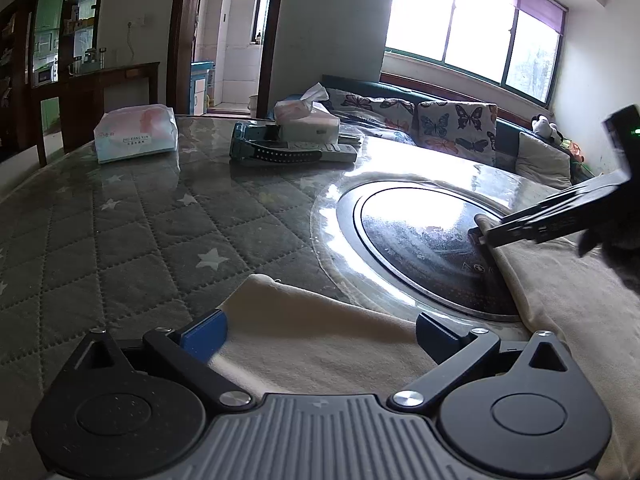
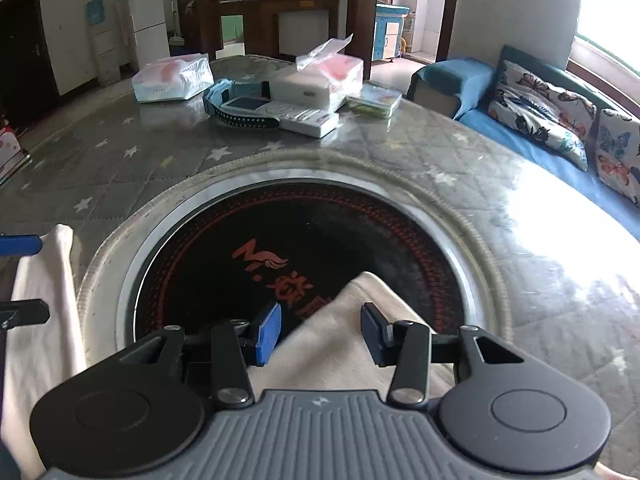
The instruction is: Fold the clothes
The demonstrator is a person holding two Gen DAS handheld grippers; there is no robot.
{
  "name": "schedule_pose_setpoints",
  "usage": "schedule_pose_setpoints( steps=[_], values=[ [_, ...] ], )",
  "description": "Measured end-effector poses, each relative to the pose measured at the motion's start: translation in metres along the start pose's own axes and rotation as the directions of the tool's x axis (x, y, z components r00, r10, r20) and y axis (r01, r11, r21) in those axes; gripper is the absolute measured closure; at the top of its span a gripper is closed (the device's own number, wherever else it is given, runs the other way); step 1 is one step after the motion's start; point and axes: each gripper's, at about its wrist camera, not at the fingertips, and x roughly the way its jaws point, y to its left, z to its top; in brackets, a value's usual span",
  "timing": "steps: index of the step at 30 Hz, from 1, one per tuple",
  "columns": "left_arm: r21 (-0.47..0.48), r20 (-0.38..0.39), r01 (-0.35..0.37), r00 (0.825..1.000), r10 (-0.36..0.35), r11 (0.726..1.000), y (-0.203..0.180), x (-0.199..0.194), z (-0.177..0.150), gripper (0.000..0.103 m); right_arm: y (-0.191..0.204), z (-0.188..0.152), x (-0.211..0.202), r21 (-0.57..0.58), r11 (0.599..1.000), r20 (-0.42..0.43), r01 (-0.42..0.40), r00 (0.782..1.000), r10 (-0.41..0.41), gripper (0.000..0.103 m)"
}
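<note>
A cream cloth (image 1: 304, 320) lies on the quilted round table (image 1: 140, 220), partly over the black round hotplate (image 1: 420, 240) set in its middle. My left gripper (image 1: 320, 338) stands wide open just above the cloth's left part, its blue pads (image 1: 204, 336) clear of it. At the right, my right gripper (image 1: 482, 236) reaches down to the cloth's far corner. In the right wrist view that corner (image 2: 360, 296) lies on the hotplate (image 2: 240, 248) between the half-open jaws of my right gripper (image 2: 320, 334). Both pad faces show bare. The left gripper (image 2: 22, 280) shows at the left edge.
At the table's far side lie a wrapped tissue pack (image 1: 136, 134), an open tissue box (image 1: 308, 116), a remote with a dark strap (image 1: 280, 154) and a small flat packet (image 2: 374, 104). A sofa with butterfly cushions (image 1: 456, 124) runs along the window wall, right of the table.
</note>
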Motion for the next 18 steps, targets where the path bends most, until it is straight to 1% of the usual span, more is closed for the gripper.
schedule_pose_setpoints(
  steps=[3, 6, 8, 10, 11, 14, 18],
  values=[
    [0.006, -0.001, -0.004, 1.0, 0.004, 1.0, -0.001, 0.001, 0.0, 0.0, -0.006, -0.014, -0.029, -0.014, 0.999, -0.009, 0.032, 0.999, -0.032, 0.058],
    [0.025, -0.001, -0.018, 1.0, 0.018, 1.0, -0.004, 0.0, 0.001, 0.0, -0.011, -0.037, -0.055, -0.017, 0.998, -0.029, 0.057, 0.998, -0.057, 0.057],
    [0.045, 0.001, -0.037, 0.999, 0.037, 0.998, -0.008, -0.001, 0.002, 0.0, -0.014, -0.065, -0.082, -0.01, 0.997, -0.054, 0.081, 0.995, -0.081, 0.057],
    [0.065, 0.011, -0.05, 0.999, 0.05, 0.997, -0.013, -0.005, 0.005, 0.0, -0.015, -0.086, -0.101, 0.0, 0.995, -0.063, 0.095, 0.993, -0.095, 0.057],
    [0.072, 0.02, -0.04, 0.999, 0.039, 0.997, -0.018, -0.009, 0.006, 0.0, -0.013, -0.103, -0.118, 0.013, 0.994, -0.07, 0.111, 0.991, -0.11, 0.057],
    [0.103, 0.04, 0.02, 0.999, -0.025, 0.995, -0.039, -0.02, 0.012, 0.0, -0.006, -0.136, -0.149, 0.031, 0.992, -0.071, 0.122, 0.99, -0.12, 0.058],
    [0.166, 0.037, 0.126, 0.99, -0.134, 0.978, -0.083, -0.03, 0.014, 0.0, 0.013, -0.178, -0.177, 0.04, 0.995, -0.059, 0.096, 0.994, -0.094, 0.06]
  ],
)
